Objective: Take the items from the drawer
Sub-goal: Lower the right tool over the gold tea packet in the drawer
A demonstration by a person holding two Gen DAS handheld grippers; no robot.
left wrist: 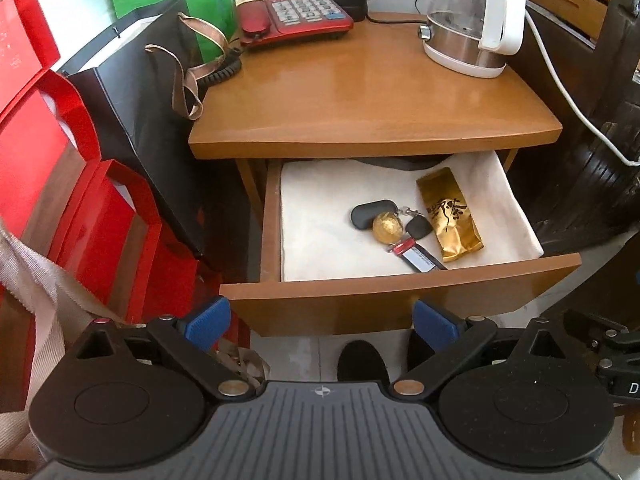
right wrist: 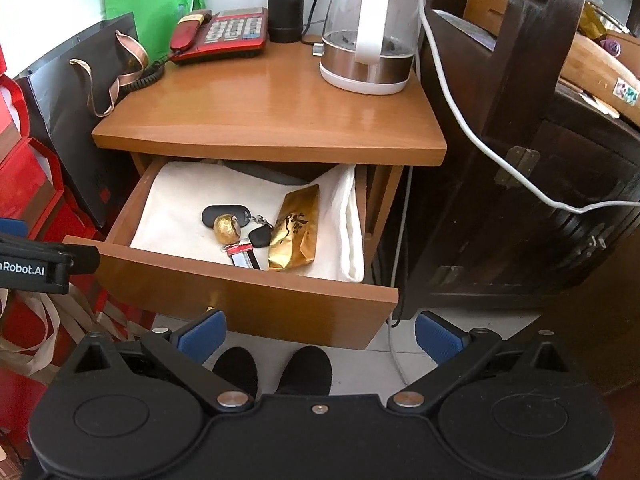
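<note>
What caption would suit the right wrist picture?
Open right hand-held gripper hovers before an open drawer holding a gold tea packet and keys.

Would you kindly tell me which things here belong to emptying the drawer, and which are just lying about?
For the job: drawer, gold packet, gold ball, key bunch, left gripper, right gripper.

Lying about: telephone, kettle, black flask, black bag.

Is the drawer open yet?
Open: the drawer is pulled out, showing the gold packet and keys inside.
</note>
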